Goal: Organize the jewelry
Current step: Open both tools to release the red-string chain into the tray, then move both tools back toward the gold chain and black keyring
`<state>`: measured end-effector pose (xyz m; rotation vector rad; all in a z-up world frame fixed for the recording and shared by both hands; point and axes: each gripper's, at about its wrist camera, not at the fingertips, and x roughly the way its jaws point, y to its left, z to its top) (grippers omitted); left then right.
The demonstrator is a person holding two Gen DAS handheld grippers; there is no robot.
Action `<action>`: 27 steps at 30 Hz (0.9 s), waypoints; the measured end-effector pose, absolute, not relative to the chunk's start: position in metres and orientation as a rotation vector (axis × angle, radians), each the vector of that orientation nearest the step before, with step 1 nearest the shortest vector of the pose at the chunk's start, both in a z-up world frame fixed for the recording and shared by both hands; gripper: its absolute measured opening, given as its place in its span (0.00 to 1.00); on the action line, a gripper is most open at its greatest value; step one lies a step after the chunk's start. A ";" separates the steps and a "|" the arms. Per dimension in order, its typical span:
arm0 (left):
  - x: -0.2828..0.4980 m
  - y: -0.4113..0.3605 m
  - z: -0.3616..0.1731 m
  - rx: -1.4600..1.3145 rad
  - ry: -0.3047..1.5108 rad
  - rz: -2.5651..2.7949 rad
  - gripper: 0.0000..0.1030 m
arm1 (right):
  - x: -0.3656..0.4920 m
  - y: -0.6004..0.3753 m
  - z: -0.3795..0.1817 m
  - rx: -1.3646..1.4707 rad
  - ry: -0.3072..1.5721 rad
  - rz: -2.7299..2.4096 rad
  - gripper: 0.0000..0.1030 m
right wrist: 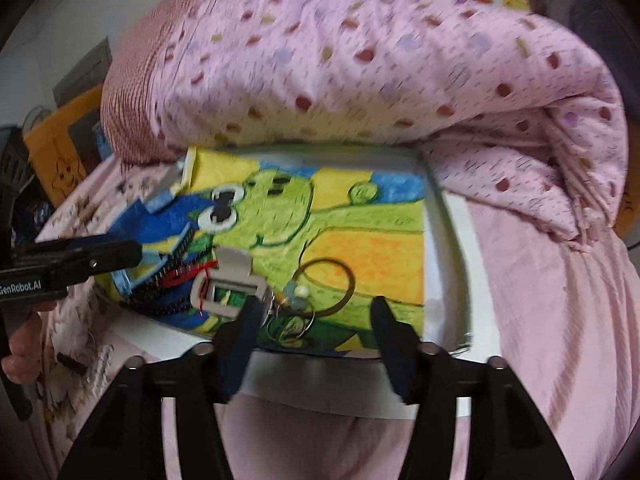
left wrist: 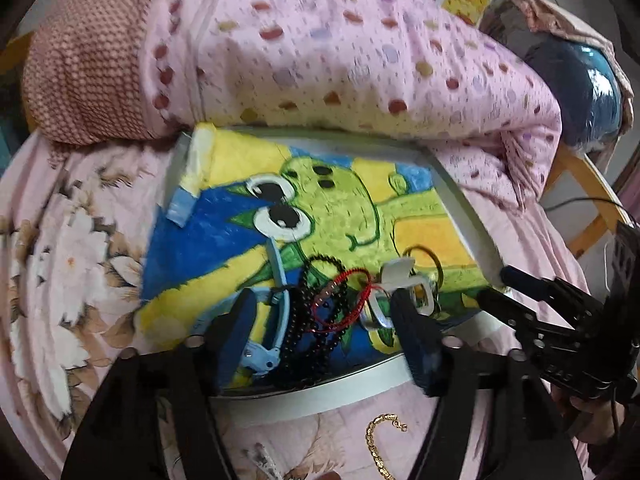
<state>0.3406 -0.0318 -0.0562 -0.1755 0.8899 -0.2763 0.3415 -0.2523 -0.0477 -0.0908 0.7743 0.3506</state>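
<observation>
A white tray (left wrist: 320, 398) lined with a green cartoon picture lies on the bed. On it sit a dark bead necklace (left wrist: 304, 320), a red cord bracelet (left wrist: 344, 300), a light blue watch (left wrist: 276, 280), a grey watch (right wrist: 228, 288), a brown ring bangle (right wrist: 332, 288) and a beaded keyring (right wrist: 296, 300). My left gripper (left wrist: 324, 312) is open over the beads and red cord. My right gripper (right wrist: 316, 312) is open over the keyring and bangle. A gold chain (left wrist: 380, 440) lies on the sheet below the tray.
A rolled pink dotted quilt (left wrist: 340, 52) and a red checked pillow (left wrist: 84, 68) lie behind the tray. The pink floral sheet (left wrist: 60, 260) surrounds it. A wooden bed rail (left wrist: 588, 196) is at right.
</observation>
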 end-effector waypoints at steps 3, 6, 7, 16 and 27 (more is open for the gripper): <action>0.331 -0.028 -0.043 -0.180 0.847 -0.257 0.77 | 0.332 -0.259 -0.032 -0.055 0.713 0.317 0.77; 0.318 -0.025 -0.029 -0.174 0.787 -0.235 0.88 | 0.319 -0.262 -0.015 -0.033 0.647 0.299 0.86; 0.314 -0.025 -0.024 -0.169 0.772 -0.228 0.92 | 0.315 -0.262 -0.010 -0.029 0.628 0.299 0.88; 0.267 -0.018 0.016 -0.156 0.612 -0.194 0.98 | 0.263 -0.261 0.034 0.007 0.464 0.286 1.00; 0.199 -0.002 0.048 -0.123 0.499 -0.148 0.98 | 0.195 -0.258 0.064 0.028 0.358 0.310 1.00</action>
